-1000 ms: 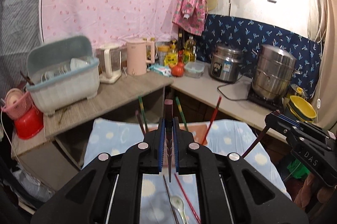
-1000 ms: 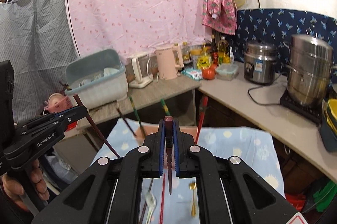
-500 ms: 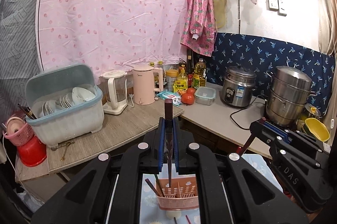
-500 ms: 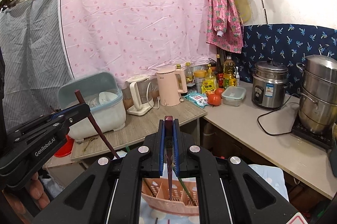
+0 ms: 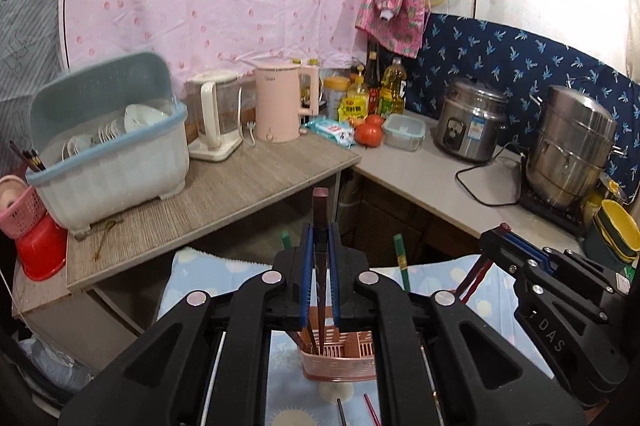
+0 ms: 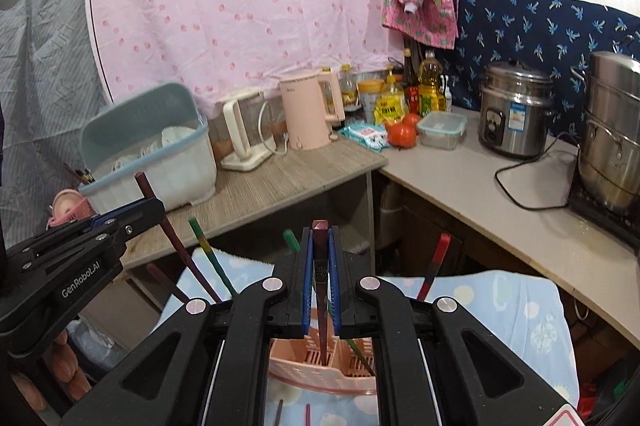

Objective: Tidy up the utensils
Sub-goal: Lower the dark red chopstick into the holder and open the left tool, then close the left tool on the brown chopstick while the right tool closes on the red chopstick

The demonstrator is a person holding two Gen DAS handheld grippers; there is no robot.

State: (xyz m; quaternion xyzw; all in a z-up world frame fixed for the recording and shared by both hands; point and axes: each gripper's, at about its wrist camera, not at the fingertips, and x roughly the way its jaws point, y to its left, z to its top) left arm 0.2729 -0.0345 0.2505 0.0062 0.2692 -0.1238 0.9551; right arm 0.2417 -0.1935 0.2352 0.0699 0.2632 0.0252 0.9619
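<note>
The left hand-held gripper (image 5: 320,258) has its blue-padded jaws pinched narrow on a dark red-brown chopstick (image 5: 320,222), whose square top stands above the jaws while its lower end reaches down into the pink slotted utensil basket (image 5: 340,362) directly below. The right hand-held gripper (image 6: 320,262) is likewise clamped tight on a second dark red-brown chopstick (image 6: 320,246), held near upright with its tip inside the same pink basket (image 6: 320,374), in a middle compartment. In the right wrist view the left hand-held gripper (image 6: 132,214) enters from the left side with its chopstick slanting down toward the basket; in the left wrist view the right hand-held gripper (image 5: 496,238) shows at the right. Several other chopsticks already stand in the basket: green-ended ones (image 6: 208,258) lean out to the left, and a red-topped one (image 6: 434,266) leans to the right. The basket sits on a light blue cloth with pale dots (image 6: 520,306) covering the near surface. More utensils lie flat on the cloth in front of the basket (image 5: 370,410), too hidden to name. Behind, a wood-grain counter (image 5: 240,193) carries a blue dish rack (image 5: 112,145), a pink kettle (image 5: 280,105) and a rice cooker (image 5: 468,125).
</note>
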